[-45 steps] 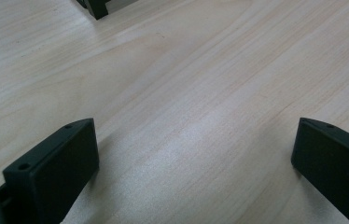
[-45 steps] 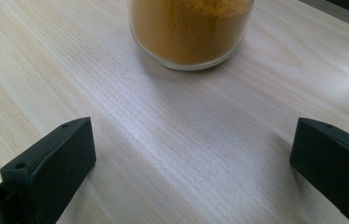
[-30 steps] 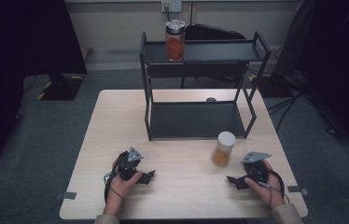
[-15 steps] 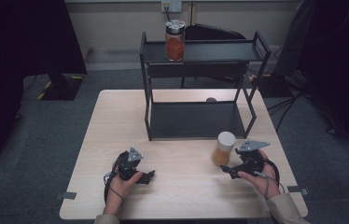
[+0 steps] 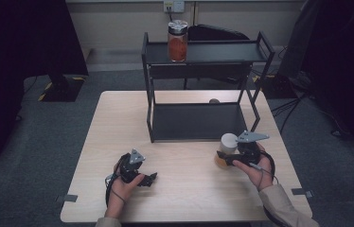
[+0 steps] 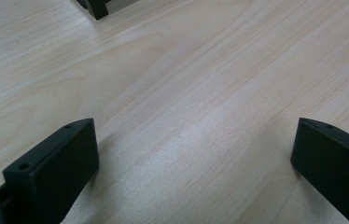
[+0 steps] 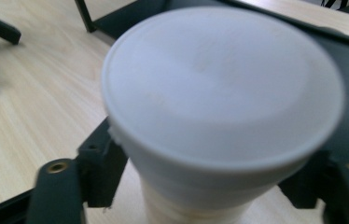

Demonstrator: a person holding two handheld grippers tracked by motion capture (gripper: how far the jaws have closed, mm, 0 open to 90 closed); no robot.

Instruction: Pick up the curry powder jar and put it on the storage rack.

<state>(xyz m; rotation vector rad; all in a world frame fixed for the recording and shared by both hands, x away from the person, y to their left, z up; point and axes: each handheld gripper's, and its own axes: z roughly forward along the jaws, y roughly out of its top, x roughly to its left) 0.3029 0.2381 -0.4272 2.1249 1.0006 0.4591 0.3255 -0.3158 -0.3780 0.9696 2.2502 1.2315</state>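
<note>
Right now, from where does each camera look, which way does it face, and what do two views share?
High view: above the person's side, facing forward and down on the table; both hands and tools show.
Left gripper view: on the left tool, facing bare tabletop between open jaws.
Right gripper view: on the right tool, facing the jar its jaws have just closed on.
Shared: the jar and rack.

Light wood table [image 5: 184,189] on grey carpet floor [image 5: 47,142]; black two-tier metal shelf [image 5: 203,54] stands on the table's far half; glass jar with orange contents and silver lid [image 5: 177,41] upright on the top tier, left part; small round object [image 5: 214,100] on the table behind the shelf
</note>
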